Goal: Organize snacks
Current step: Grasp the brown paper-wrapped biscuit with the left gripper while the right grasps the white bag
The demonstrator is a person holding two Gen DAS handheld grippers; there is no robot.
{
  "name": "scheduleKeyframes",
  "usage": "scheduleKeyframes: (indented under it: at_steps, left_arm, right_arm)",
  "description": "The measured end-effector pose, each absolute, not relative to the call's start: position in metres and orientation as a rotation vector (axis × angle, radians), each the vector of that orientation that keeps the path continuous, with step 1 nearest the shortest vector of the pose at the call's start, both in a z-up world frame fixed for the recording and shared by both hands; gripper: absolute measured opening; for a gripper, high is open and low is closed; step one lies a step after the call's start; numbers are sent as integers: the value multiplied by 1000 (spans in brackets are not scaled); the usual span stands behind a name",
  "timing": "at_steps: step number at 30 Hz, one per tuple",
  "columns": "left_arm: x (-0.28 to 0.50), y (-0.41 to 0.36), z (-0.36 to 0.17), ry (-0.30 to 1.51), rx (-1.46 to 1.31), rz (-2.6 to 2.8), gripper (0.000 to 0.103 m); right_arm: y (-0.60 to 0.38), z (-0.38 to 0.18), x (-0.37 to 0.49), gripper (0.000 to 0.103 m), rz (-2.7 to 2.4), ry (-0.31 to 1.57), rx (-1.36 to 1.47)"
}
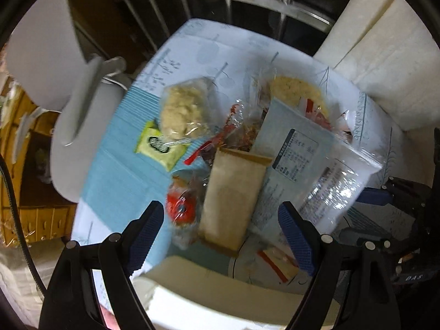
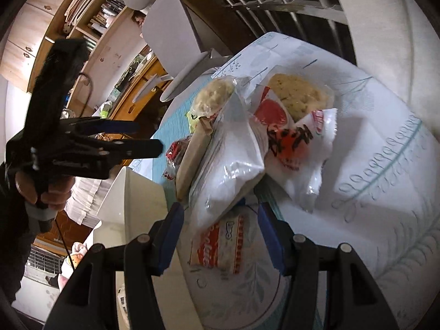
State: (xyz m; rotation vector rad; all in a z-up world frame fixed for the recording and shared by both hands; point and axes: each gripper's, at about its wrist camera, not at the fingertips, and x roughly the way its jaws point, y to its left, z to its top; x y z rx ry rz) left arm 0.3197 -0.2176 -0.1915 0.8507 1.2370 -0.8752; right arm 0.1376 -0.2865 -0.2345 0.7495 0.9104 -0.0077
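Where left wrist misses it, hand [image 2: 45,189] on left hand-held gripper [image 2: 143,137].

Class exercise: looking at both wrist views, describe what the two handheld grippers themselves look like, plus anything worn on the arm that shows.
Both the left gripper and the right gripper have black angular link arms joined by round silver pins. Their fingers end in blue pads with a fine cross-hatched texture. In the right wrist view the left gripper has a black body on a grey handle, with a thin black cable hanging below. The sleeve is dark.
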Motion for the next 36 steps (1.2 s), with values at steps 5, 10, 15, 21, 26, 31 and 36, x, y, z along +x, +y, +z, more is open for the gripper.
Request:
scheduleKeyframes:
  at_steps: [5,10,15,21,26,31,36]
  left_arm:
    - [332,-225,-223,1311,843,-883,84]
    - [341,-226,-242,1355,827,-901,84]
    - [351,-225,-251,1380,757,-950,80]
    - [364,-218,-256,1406,661,-1003,69]
    - [368,-213,-258,1411,617,-1011,58]
    - [370,-209,-255,1417,570,-986,54]
    - [369,-204,-254,1407,551,-957,54]
  right_arm:
    - [-289,-244,148,56,14,908,740]
    - [-287,-248,154,51,33,913,728]
    - [-289,-253,155,35,41,926,755]
    - [-289,-254,161,28,47,936,750]
    - [-289,-256,160,25,48,947,764]
    - [-290,-255,159,24,46,962,746]
    - [-290,-253,156,20,42,979,738]
